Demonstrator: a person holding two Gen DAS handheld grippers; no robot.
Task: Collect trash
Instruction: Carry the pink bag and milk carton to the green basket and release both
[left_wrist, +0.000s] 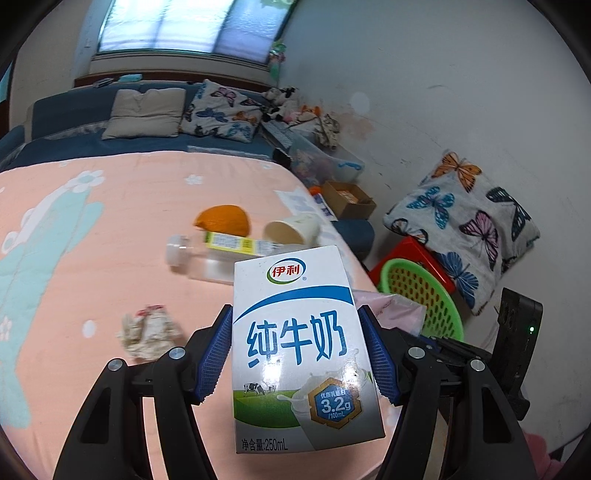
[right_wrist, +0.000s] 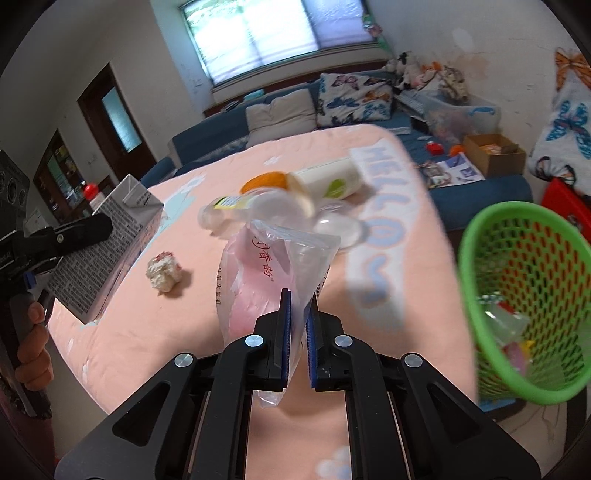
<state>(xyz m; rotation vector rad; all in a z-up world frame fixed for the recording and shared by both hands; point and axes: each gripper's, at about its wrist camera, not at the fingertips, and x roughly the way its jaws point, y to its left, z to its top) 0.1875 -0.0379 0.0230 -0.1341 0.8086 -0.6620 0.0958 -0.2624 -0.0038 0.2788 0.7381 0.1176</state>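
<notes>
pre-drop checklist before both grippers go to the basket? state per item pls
1. Left gripper clamped on milk carton: ok, pads on both sides.
2. Right gripper shut on plastic bag: ok, film pinched between pads.
3. Green basket within sight and mouth open: ok, at the right past the bed edge.
4. Room in basket: ok, only a little trash at its bottom.
5. Bag hangs clear of the bottle lying on the bed: cannot tell, they overlap in view.
6. Trash left on the bed: not ok, crumpled tissue, paper cup, orange peel remain.
</notes>
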